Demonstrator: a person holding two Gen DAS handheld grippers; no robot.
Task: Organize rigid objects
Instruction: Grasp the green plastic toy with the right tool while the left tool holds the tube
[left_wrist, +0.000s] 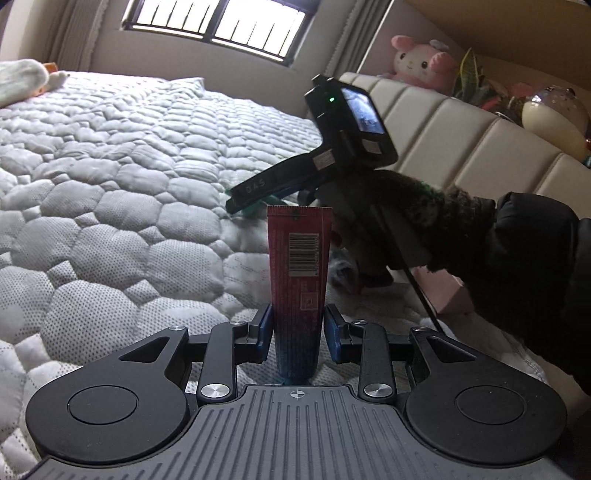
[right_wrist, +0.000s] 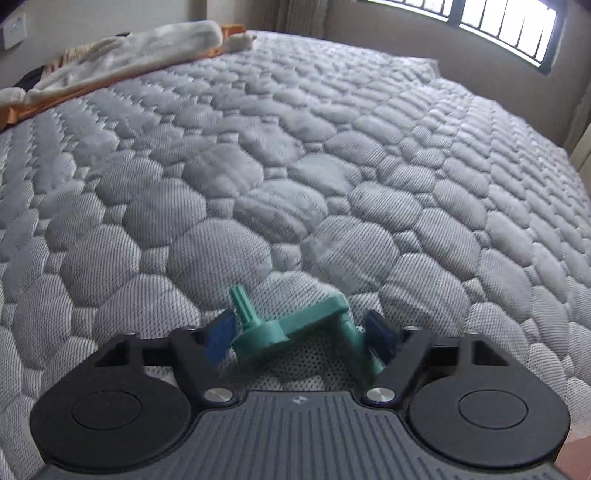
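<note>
My left gripper (left_wrist: 298, 328) is shut on a red and blue tube (left_wrist: 297, 280) with a barcode, held with its crimped end pointing away from me over the quilted mattress (left_wrist: 110, 177). My right gripper (right_wrist: 295, 332) is shut on a teal plastic bracket (right_wrist: 291, 328) with a ribbed peg sticking up at its left end, just above the mattress (right_wrist: 295, 166). In the left wrist view the right gripper's black body (left_wrist: 314, 166) and the gloved hand holding it (left_wrist: 406, 221) are beyond the tube, with a bit of the teal bracket (left_wrist: 258, 210) under it.
A padded beige headboard (left_wrist: 461, 140) runs along the right, with a pink plush toy (left_wrist: 421, 62), a plant and a round lamp (left_wrist: 554, 118) on top. A pink box (left_wrist: 450, 295) lies near the hand. Bundled cloth and an orange item (right_wrist: 110, 62) lie at the mattress's far edge. A barred window (left_wrist: 218, 26) is behind.
</note>
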